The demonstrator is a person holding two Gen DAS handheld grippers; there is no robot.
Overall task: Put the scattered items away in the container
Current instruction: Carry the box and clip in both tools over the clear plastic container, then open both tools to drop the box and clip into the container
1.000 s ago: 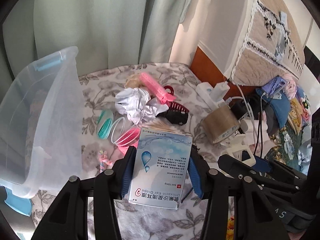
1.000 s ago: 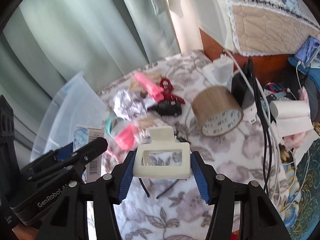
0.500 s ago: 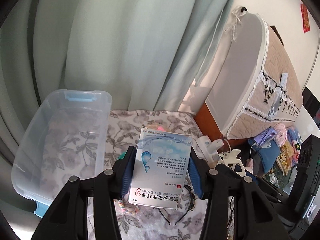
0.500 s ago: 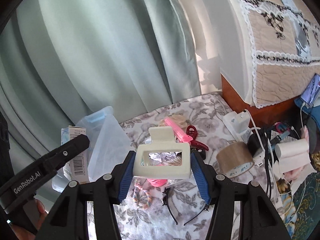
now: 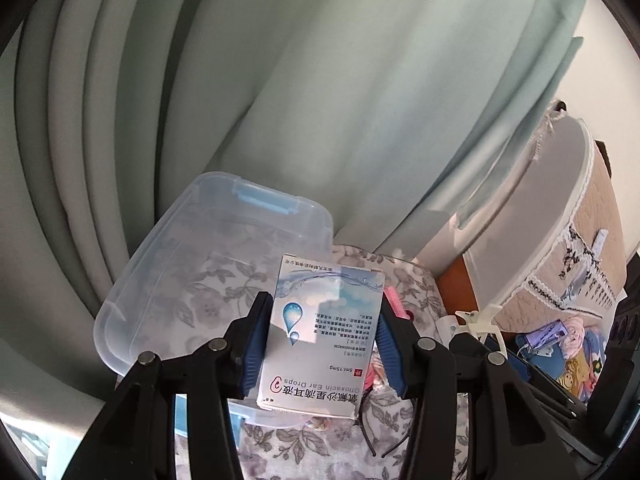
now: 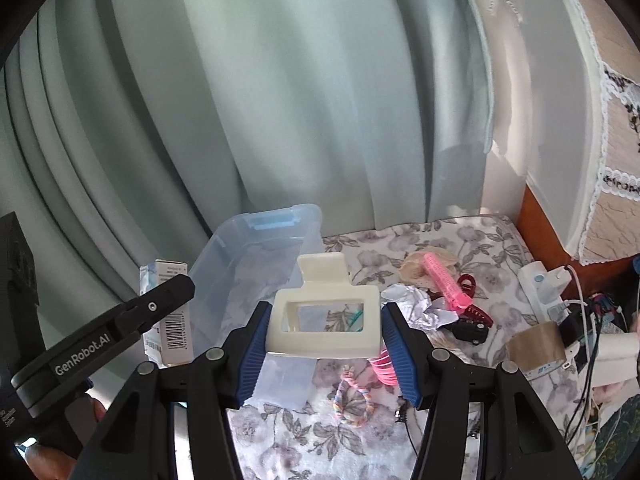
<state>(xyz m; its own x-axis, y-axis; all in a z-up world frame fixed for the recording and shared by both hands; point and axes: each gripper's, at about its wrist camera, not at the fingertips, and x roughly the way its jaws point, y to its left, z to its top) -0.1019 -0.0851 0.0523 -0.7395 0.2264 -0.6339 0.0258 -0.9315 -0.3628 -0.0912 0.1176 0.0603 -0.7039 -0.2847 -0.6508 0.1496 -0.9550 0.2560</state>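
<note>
Left gripper [image 5: 320, 344]: blue pads clamped on both long sides of ear-drops box [image 5: 324, 336], box lifted clear of the floral cloth [image 5: 304, 452], printed face toward camera, text upside down. Clear plastic container [image 5: 168, 248] ahead and to the left of the jaws, open, pale blue latch on far rim; floral pattern visible through its bottom, no items made out inside. Box partly overlapping the container's near right corner in view; whether above the opening cannot be told.

Right gripper [image 6: 324, 332]: pads closed on the two ends of cream claw clip [image 6: 324, 320], clip held off the cloth, its rectangular window facing camera, handle tab pointing away. Container [image 6: 256, 248] ahead and slightly left of these jaws. Left gripper [image 6: 104, 336] seen far left with the box [image 6: 168, 304] upright in it, beside the container's near left wall.

Remaining on cloth, ahead and right of right gripper: crumpled white paper [image 6: 416, 304], pink comb [image 6: 444, 280], dark red claw clip [image 6: 472, 308], black clip [image 6: 468, 330], tape roll [image 6: 536, 348]. Just below the jaws: braided hair tie [image 6: 354, 396], pink coil [image 6: 384, 368].

Green curtain [image 6: 280, 100] behind everything.
</note>
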